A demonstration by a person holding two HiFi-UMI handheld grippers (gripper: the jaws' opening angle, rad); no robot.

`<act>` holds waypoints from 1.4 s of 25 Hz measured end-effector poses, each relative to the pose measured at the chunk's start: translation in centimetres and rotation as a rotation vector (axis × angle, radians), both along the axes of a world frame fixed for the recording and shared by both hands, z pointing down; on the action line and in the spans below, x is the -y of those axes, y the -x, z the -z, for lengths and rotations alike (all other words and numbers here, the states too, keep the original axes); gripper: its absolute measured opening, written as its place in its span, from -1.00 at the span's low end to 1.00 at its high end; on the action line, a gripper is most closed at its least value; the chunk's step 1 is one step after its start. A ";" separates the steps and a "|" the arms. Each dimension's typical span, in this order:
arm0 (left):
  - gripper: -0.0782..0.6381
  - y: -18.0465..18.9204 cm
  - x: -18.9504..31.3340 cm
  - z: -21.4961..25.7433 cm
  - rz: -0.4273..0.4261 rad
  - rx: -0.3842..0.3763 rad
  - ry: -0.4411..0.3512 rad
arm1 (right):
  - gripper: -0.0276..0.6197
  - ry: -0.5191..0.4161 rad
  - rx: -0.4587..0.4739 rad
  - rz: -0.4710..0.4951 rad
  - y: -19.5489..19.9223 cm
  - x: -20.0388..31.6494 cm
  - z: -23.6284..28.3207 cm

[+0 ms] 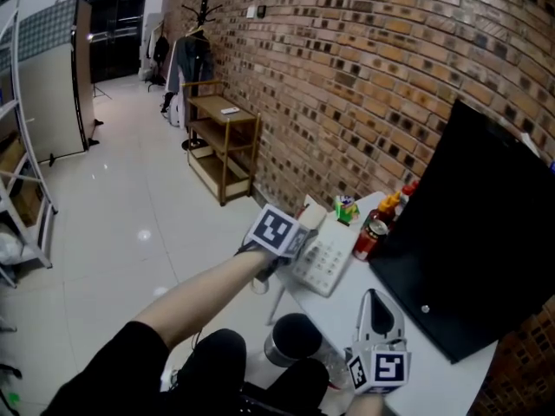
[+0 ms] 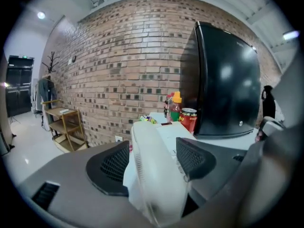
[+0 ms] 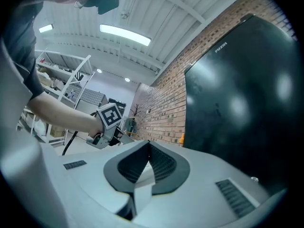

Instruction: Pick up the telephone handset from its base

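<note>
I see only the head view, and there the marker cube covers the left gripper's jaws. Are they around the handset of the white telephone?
Observer: Yes. In the left gripper view the left gripper has its jaws apart, and the white handset lies between them.
Operator: Do the pads press on it?
Observer: Not that I can see. The pads stand wide, one on each side of it, so it is not gripped yet.
Operator: And the right gripper?
Observer: Its own view shows the right gripper with its jaws together and nothing between them.
</note>
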State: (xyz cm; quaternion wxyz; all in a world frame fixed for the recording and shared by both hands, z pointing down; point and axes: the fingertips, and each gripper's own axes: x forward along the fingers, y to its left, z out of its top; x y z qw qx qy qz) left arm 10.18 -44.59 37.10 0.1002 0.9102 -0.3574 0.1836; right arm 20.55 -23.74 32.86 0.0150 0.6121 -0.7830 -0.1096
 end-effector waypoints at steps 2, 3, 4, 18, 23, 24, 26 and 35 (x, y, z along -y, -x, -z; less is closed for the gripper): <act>0.07 -0.2 0.2 -0.8 0.003 -0.011 0.067 | -0.91 -0.003 0.008 0.001 -0.2 0.2 -0.1; 0.07 -0.2 0.4 -1.1 0.013 -0.019 0.092 | -0.91 -0.003 0.014 0.002 -0.2 0.3 -0.2; 0.07 -0.2 0.7 -1.3 0.030 -0.023 0.107 | -0.91 -0.002 0.018 0.004 -0.3 0.3 -0.2; -0.14 -1.1 1.6 -1.4 0.102 -0.078 0.102 | -0.91 0.051 0.002 -0.007 -0.6 1.9 -1.2; -0.16 0.1 1.1 -1.0 0.110 -0.144 0.126 | -0.91 0.071 0.005 -0.024 -1.0 2.4 -1.4; -0.16 0.3 0.8 -0.8 0.103 -0.163 0.124 | -0.91 0.073 0.009 -0.028 -1.1 2.4 -1.4; -0.16 0.7 0.3 -0.3 0.085 -0.203 0.116 | -0.91 0.076 0.008 -0.026 -1.1 2.5 -1.7; -0.16 3.6 -2.5 4.4 -0.090 -0.598 0.106 | -0.91 0.068 0.007 -0.015 -1.9 2.5 -2.0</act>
